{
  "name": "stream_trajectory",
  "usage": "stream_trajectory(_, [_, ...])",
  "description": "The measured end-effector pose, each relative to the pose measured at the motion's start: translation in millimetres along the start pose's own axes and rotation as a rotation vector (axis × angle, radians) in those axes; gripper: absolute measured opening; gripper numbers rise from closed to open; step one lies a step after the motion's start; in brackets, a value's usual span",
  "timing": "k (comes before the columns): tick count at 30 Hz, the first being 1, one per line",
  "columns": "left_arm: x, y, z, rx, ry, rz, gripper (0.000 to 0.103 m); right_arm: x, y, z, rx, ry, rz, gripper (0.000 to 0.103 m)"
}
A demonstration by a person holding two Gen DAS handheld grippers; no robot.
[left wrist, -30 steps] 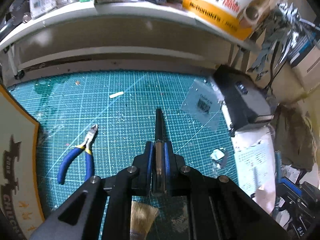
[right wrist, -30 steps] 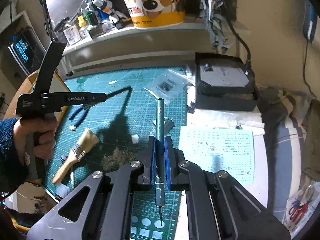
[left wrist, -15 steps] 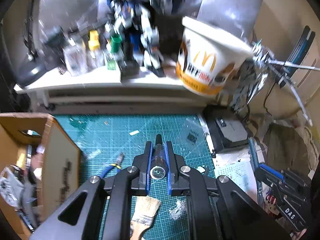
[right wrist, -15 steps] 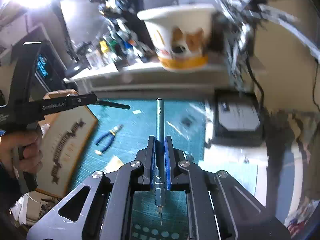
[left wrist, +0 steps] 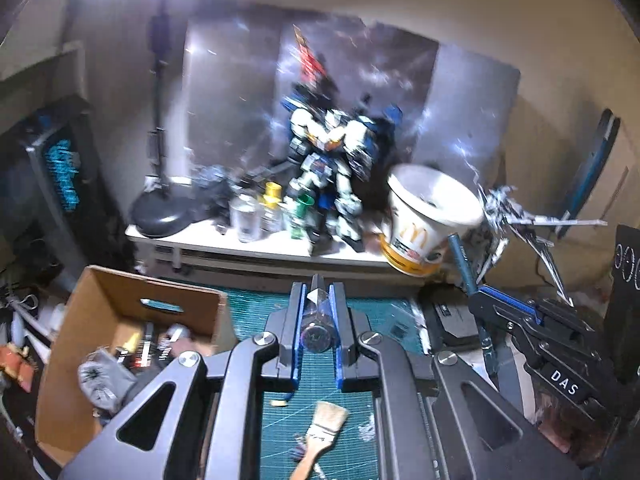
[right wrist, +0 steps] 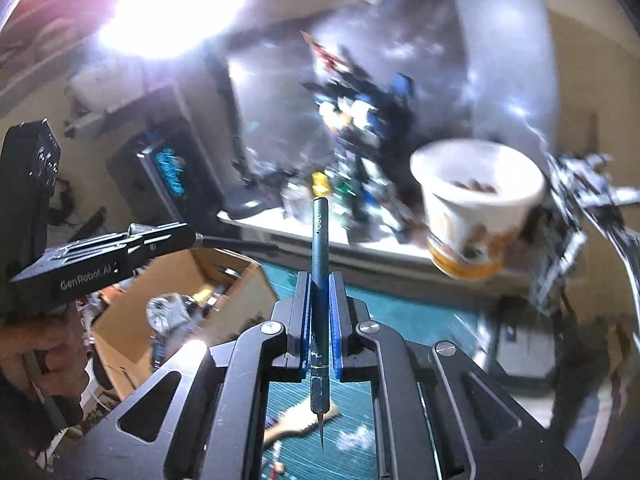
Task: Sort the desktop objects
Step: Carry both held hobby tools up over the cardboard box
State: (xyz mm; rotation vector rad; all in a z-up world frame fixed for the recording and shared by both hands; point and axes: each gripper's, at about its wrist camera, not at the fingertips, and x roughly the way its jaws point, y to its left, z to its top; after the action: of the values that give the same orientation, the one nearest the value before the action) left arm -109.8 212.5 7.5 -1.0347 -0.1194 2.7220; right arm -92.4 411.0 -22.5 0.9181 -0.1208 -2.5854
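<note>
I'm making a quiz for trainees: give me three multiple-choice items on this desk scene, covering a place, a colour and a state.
1. Where is the paintbrush?
A in the cardboard box
B on the green mat
C on the shelf

2. What colour are the lids on the small bottles?
A red and black
B white and pink
C yellow and green

3. The right gripper is
A shut on a craft knife
B open
C holding a cup

B: it lies on the green mat.
C: yellow lid, green lid.
A: the craft knife is clamped.

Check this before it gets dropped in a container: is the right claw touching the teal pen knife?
Touching. The right wrist view shows the right claw closed on the teal pen knife, blue pads pressed against both sides of its barrel.
</note>
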Motion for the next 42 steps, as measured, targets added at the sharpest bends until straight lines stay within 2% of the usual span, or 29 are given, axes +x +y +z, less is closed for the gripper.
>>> stream_trajectory(5, [-33.6, 30.3, 4.0, -0.038, -0.037, 0.062, 0.011, 5.3, 37.1, 18.0, -0.062, -0.012, 0.072, 0.008])
stream_trajectory(12, [-55.2, 74.2, 9.8, -0.058, -0.053, 0.084, 0.011, 12.5, 84.1, 36.2, -0.07, -0.025, 0.132, 0.008])
stream_trajectory(22, [-61.4, 154.9, 9.4, -0.063, -0.023, 0.068, 0.011, 57.5, 156.4, 39.4, -0.065, 0.03, 0.116, 0.008])
stream_trajectory(31, [-42.2, 236.1, -9.2, -0.083, 0.07, 0.028, 0.011, 112.5, 209.5, 20.3, -0.048, 0.115, 0.075, 0.008])
stream_trajectory(37, [-33.3, 264.9, -16.5, -0.078, 0.125, 0.004, 0.011, 133.6, 225.3, 6.7, -0.005, 0.153, 0.048, 0.008])
stream_trajectory(42, [-31.6, 266.8, -18.0, -0.088, 0.138, 0.01, 0.011, 136.0, 231.5, 1.2, 0.006, 0.169, 0.054, 0.008])
